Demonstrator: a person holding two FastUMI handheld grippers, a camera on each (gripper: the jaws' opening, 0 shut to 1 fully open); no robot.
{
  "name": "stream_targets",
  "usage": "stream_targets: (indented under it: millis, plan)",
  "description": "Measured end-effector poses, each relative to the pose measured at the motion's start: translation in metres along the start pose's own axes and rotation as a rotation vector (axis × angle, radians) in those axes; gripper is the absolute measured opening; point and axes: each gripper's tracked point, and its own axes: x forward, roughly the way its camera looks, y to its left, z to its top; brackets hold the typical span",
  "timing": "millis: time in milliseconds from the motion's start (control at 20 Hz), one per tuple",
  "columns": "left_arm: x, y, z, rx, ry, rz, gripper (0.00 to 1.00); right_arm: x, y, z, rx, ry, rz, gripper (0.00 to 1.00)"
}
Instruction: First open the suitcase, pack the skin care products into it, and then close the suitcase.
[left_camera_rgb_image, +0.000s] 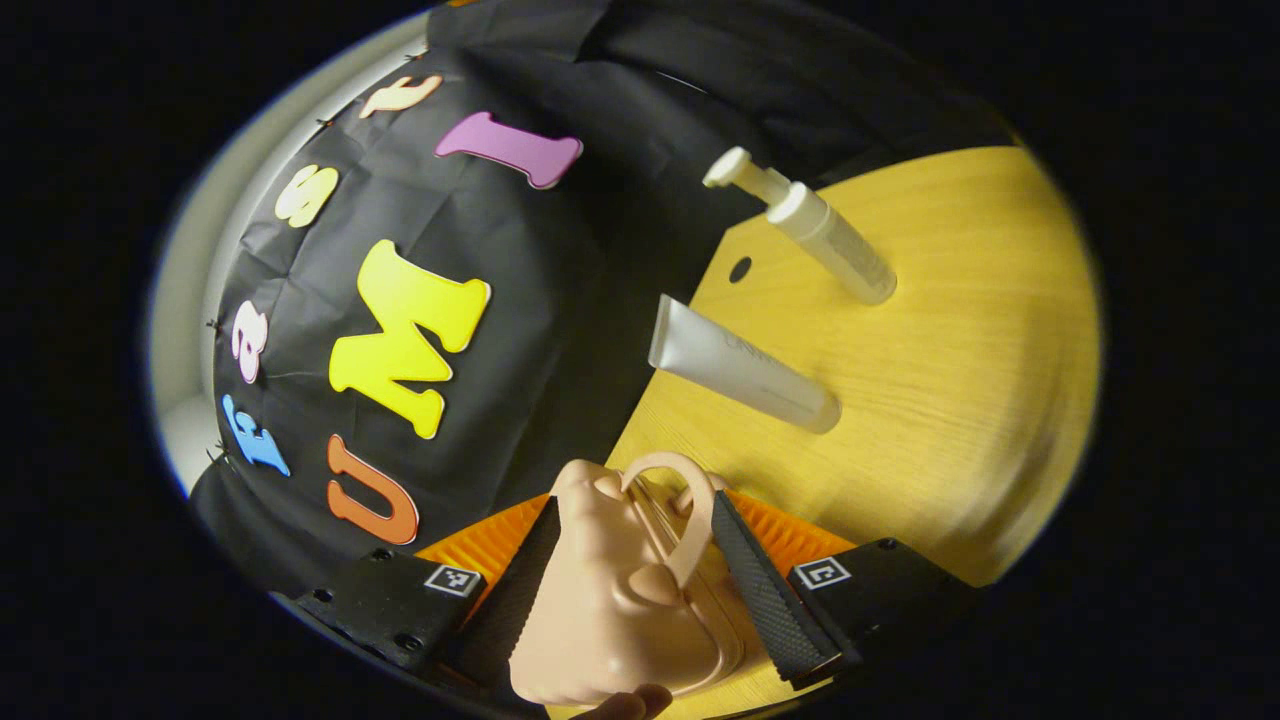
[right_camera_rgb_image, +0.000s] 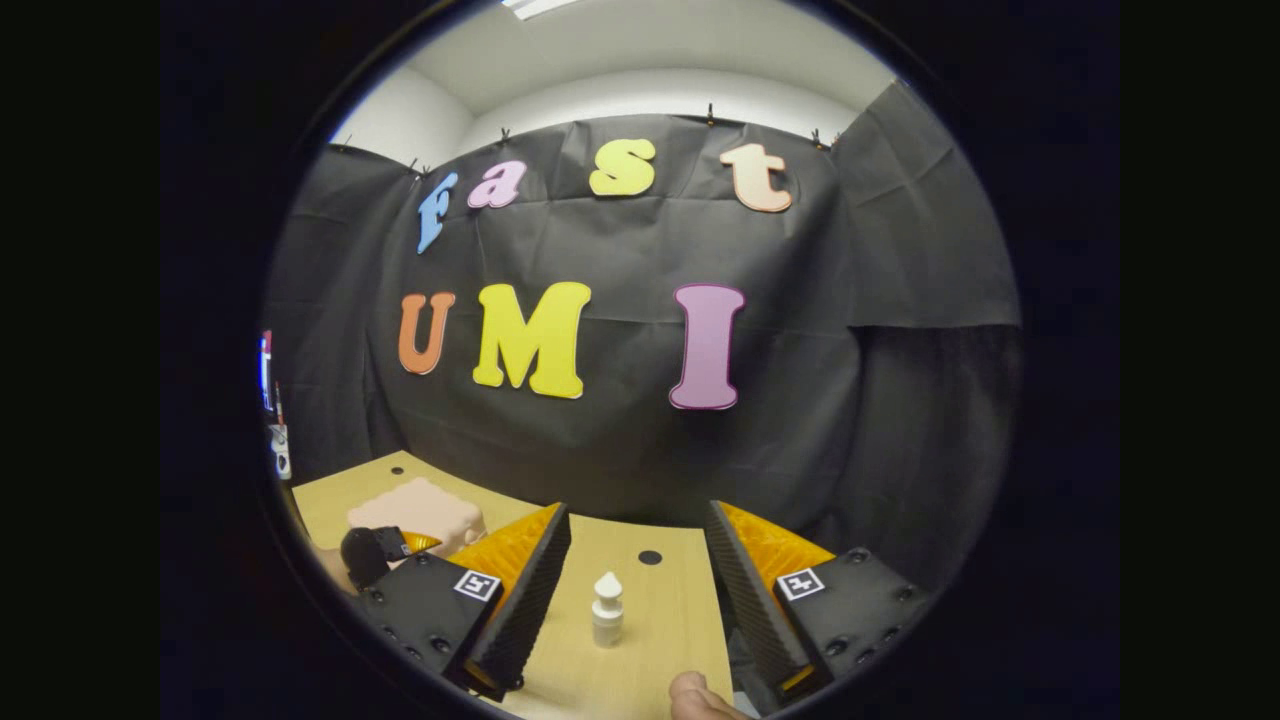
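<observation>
While the left gripper (left_camera_rgb_image: 625, 590) has its fingers set on either side of the small peach suitcase (left_camera_rgb_image: 610, 610), the case looks shut, so the opening step seems to be the one in hand. The two fingers flank the case near its arched handle (left_camera_rgb_image: 680, 500) and appear to press its sides, though the contact on the left finger is hard to confirm. The suitcase sits on the wooden table (left_camera_rgb_image: 950, 350) near the edge that meets the booth wall. In the right gripper view the same case (right_camera_rgb_image: 420, 515) lies well off to the left with the other gripper on it.

The skin care products stand beyond the case on the table: a pale squeeze tube (left_camera_rgb_image: 745, 365) nearer, and a white pump bottle (left_camera_rgb_image: 810, 225) farther off. The right gripper (right_camera_rgb_image: 635, 590) hovers with its fingers spread wide and empty, and the pump bottle (right_camera_rgb_image: 607, 608) stands upright between them but apart from both.

To do the opening well, I would judge that the left hold should pin only the lower shell — squeezing both halves would fight the lid. The free gripper would serve best at the seam or handle, lifting slowly so the light case does not skid or tip. Where the latch lies I cannot tell.
</observation>
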Motion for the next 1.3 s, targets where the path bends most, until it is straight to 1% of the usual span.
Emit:
stream_targets:
  millis: [200, 250, 350, 400, 450, 500, 550, 600, 700, 750, 950, 1000, 1050, 1150, 1300]
  plan:
    - [0.013, -0.007, -0.017, 0.101, 0.122, 0.030, 0.97, 0.013, -0.016, -0.024, 0.010, 0.043, 0.030, 0.81]
    - [0.018, -0.005, -0.024, 0.126, 0.153, 0.030, 0.97, 0.015, -0.022, -0.026, 0.011, 0.043, 0.030, 0.82]
    - [0.020, -0.006, -0.036, 0.168, 0.209, 0.024, 0.95, 0.016, -0.029, -0.028, 0.013, 0.042, 0.022, 0.82]
    - [0.019, -0.002, -0.034, 0.195, 0.211, 0.034, 0.86, 0.015, -0.030, -0.028, 0.018, 0.041, 0.017, 0.81]
    - [0.024, -0.003, -0.034, 0.197, 0.204, 0.011, 0.78, 0.014, -0.031, -0.027, 0.022, 0.040, 0.012, 0.81]
    - [0.024, -0.003, -0.033, 0.195, 0.202, 0.000, 0.66, 0.013, -0.030, -0.026, 0.026, 0.039, 0.007, 0.81]
    - [0.024, -0.005, -0.035, 0.191, 0.201, -0.021, 0.59, 0.011, -0.029, -0.025, 0.028, 0.039, 0.003, 0.81]
    - [0.025, -0.004, -0.037, 0.192, 0.209, -0.023, 0.47, 0.010, -0.025, -0.025, 0.026, 0.041, 0.000, 0.82]
    - [0.021, -0.002, -0.035, 0.210, 0.201, -0.029, 0.33, 0.008, -0.020, -0.022, 0.021, 0.041, -0.020, 0.82]
    - [0.021, -0.002, -0.037, 0.216, 0.201, -0.035, 0.31, 0.005, -0.017, -0.019, 0.021, 0.040, -0.038, 0.81]
    - [0.022, -0.001, -0.035, 0.224, 0.184, -0.102, 0.22, -0.002, -0.001, -0.014, 0.059, 0.058, -0.081, 0.81]
    - [0.022, 0.000, -0.035, 0.215, 0.182, -0.122, 0.17, -0.005, 0.003, -0.012, 0.063, 0.063, -0.092, 0.82]
    - [0.019, -0.001, -0.035, 0.199, 0.178, -0.145, 0.10, -0.007, 0.005, -0.010, 0.064, 0.063, -0.105, 0.81]
    - [0.017, 0.000, -0.036, 0.158, 0.164, -0.187, 0.08, -0.012, 0.011, -0.003, 0.063, 0.056, -0.129, 0.82]
    - [0.012, 0.013, -0.035, 0.087, 0.148, -0.214, 0.05, -0.016, 0.024, 0.003, 0.049, 0.050, -0.152, 0.81]
